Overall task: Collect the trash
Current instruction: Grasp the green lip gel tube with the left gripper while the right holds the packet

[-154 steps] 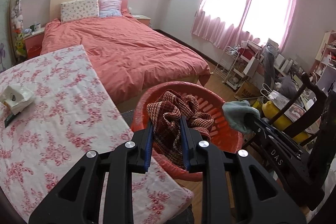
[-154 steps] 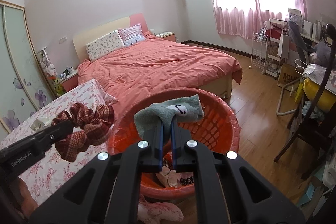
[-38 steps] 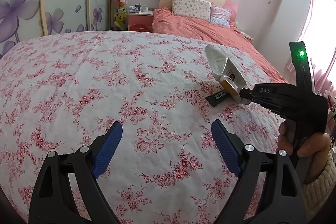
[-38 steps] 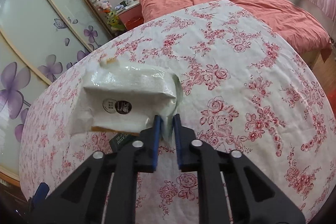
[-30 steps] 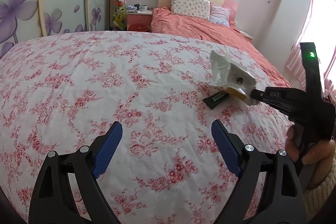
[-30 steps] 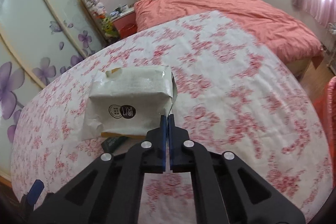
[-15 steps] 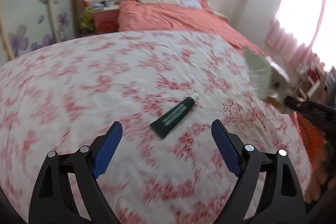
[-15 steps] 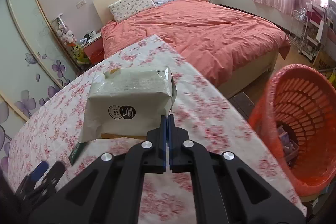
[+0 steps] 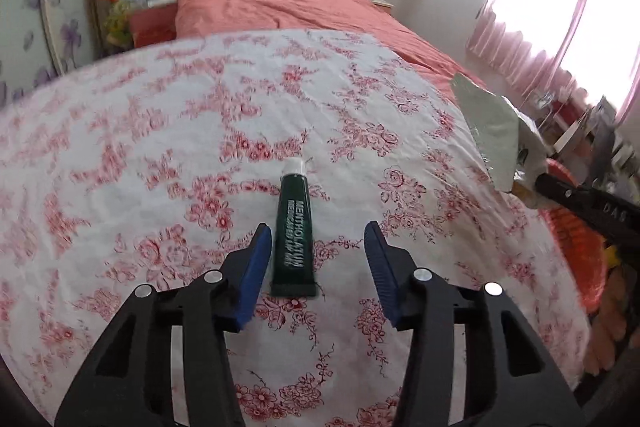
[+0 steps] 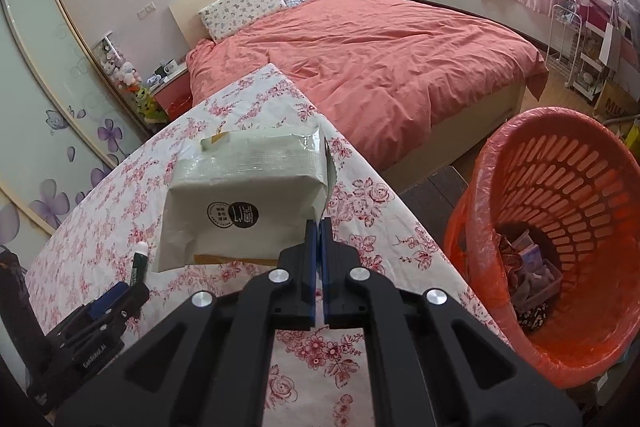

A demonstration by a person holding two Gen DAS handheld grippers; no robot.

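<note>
A dark green tube with a white cap [image 9: 295,227] lies on the floral tablecloth [image 9: 160,147]. My left gripper [image 9: 316,239] hovers right over it with the tube between its blue pads; the jaws are closing and the pads stand clear of the tube. The right gripper [image 10: 317,227] is shut on a corner of a pale, flattened paper package [image 10: 244,195] with a round black stamp, held above the table. That package [image 9: 496,131] also shows at the right of the left wrist view. The tube [image 10: 139,263] peeks out below the package on the left.
An orange-red slotted basket [image 10: 560,211] lined with a plastic bag stands on the floor past the table's right edge, with cloth and scraps inside. A bed with a coral cover [image 10: 380,51] lies beyond the table. A cluttered rack [image 10: 588,39] stands by the curtained window.
My left gripper swung over the tube and its jaws narrowed around it. The right gripper carried the package to the right, bringing the basket into its view.
</note>
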